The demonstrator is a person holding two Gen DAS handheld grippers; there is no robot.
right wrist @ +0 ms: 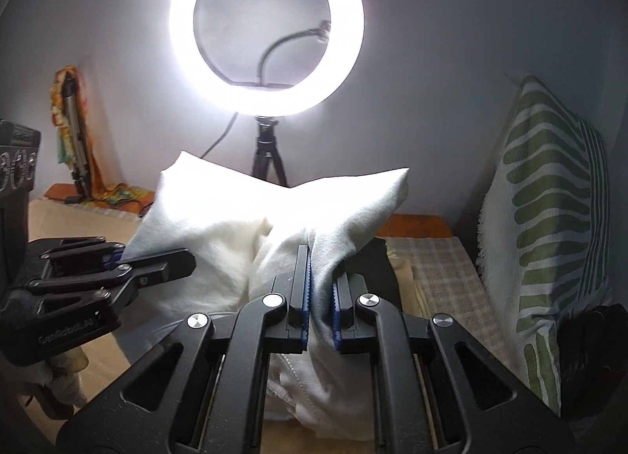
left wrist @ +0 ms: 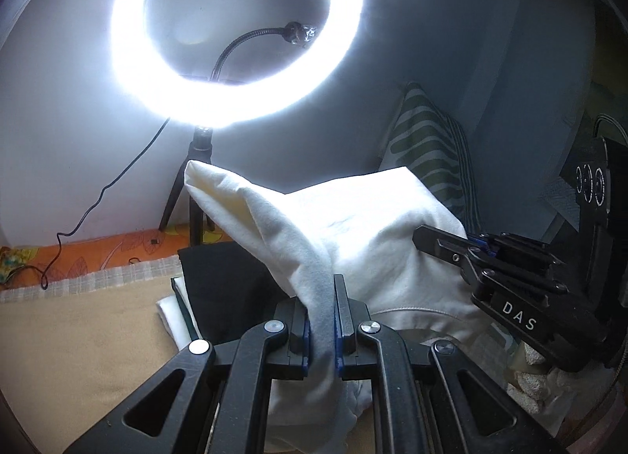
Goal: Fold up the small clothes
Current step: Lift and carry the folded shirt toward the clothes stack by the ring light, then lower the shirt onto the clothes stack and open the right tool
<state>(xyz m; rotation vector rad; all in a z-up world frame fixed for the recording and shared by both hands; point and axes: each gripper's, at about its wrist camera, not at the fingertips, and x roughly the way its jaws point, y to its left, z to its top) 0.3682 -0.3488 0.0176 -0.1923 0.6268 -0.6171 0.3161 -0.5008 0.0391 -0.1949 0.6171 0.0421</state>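
White cloth (left wrist: 353, 226): pinched by both grippers, lifted above the bed (left wrist: 78, 336)
Left gripper (left wrist: 320, 320): jaws clamped on one fold
Right gripper (right wrist: 320, 297): jaws clamped on another fold
Behind: ring light (right wrist: 267, 22), striped pillow (right wrist: 549, 218)

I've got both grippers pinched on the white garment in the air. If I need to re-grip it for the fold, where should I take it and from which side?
Judging by how the white garment hangs, take its two raised top corners, coming from below and behind as now. The left gripper and right gripper each clamp a bunched ridge lower down, so the corners flop free above them; gripping there should spread the cloth flat.
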